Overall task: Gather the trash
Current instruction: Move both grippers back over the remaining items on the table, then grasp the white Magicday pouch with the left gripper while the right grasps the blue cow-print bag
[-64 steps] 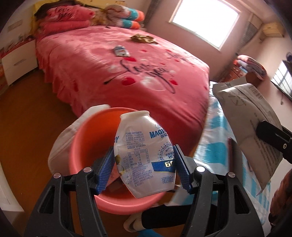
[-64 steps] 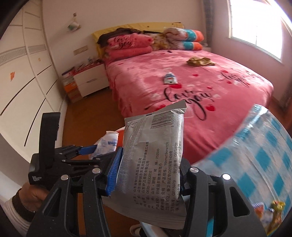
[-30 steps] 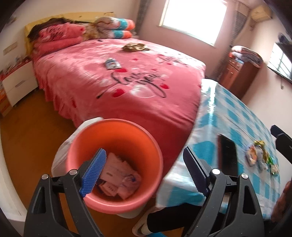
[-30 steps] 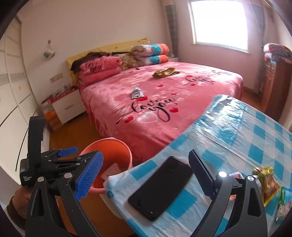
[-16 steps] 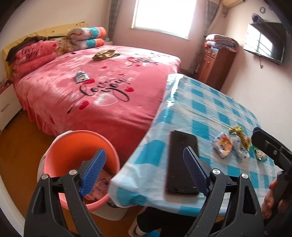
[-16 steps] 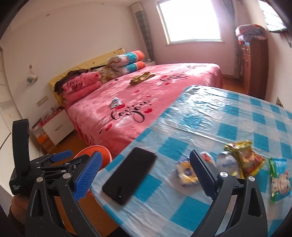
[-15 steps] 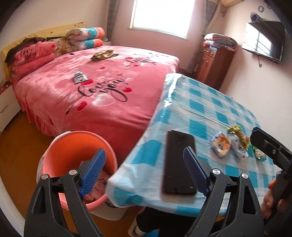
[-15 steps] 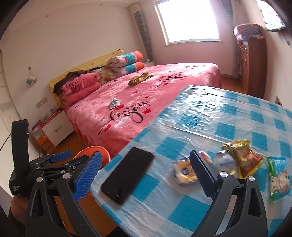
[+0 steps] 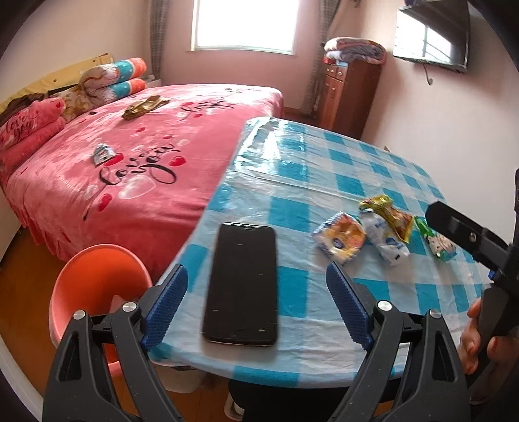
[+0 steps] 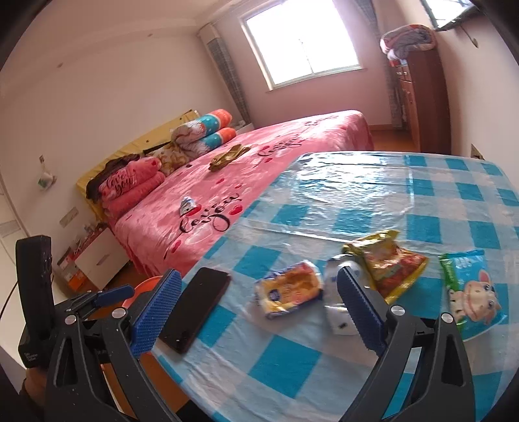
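Crinkly yellow-and-white snack wrapper (image 10: 288, 289) on checked tablecloth (image 10: 421, 207): light, limp, slippery; pinch its raised edge. Left gripper (image 9: 256, 305) and right gripper (image 10: 259, 311) jaws spread, empty.

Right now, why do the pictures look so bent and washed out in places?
Both views: fisheye lens, dark corners, curved walls. Left wrist view: window blown white, phone slightly smeared. Right wrist view: window glare on the plastic tablecloth.
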The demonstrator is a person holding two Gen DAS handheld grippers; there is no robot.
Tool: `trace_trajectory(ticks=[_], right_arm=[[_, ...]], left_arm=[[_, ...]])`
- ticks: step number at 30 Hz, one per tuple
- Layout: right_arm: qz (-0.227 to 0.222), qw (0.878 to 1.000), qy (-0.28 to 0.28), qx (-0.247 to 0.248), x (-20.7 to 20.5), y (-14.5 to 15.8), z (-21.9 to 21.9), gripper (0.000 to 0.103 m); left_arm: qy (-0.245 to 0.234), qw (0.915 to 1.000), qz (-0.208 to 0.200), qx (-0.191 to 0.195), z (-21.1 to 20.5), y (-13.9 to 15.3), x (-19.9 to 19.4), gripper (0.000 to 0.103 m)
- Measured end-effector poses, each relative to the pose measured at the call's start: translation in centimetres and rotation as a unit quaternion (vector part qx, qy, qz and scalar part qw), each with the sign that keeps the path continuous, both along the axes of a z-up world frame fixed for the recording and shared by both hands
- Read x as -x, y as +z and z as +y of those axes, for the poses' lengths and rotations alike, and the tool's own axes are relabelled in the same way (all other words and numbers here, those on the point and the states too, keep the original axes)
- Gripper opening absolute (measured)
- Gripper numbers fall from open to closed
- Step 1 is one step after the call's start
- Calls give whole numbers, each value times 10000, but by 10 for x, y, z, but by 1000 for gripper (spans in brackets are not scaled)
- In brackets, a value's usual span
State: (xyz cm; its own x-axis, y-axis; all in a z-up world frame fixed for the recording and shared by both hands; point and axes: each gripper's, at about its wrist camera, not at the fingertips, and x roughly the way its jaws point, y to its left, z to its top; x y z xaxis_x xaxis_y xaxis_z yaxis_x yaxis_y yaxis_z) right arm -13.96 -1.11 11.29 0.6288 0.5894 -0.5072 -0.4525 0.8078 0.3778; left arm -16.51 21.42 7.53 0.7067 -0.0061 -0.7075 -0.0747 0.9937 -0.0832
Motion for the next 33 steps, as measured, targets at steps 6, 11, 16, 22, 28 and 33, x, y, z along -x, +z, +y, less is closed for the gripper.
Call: trace_trajectory(ticks=[6, 11, 16, 22, 28, 33], right_arm=[[93, 9990, -370, -230, -6, -7, -36, 95], [243, 9959, -768, -404, -14, -17, -77, 95], [367, 9916, -1140, -483, -22, -28, -111, 95], [621, 9851, -1544, -426, -36, -47, -147, 95], [873, 9825, -1621, -274, -48, -63, -166, 95], [937, 9842, -1501, -40, -54, -70, -163, 95]], left_arm=[[-275, 9996, 48, -87, -29, -1, -7, 88], [-534, 9984, 106, -177, -56, -4, -12, 88], [-781, 9962, 198, -329, -83, -10, -18, 88], [-1085, 9933, 349, -192, -110, -16, -31, 88], [-1289, 9897, 606, 121, -140, -30, -50, 88], [-1195, 9895, 773, 266, -157, -42, -73, 87]])
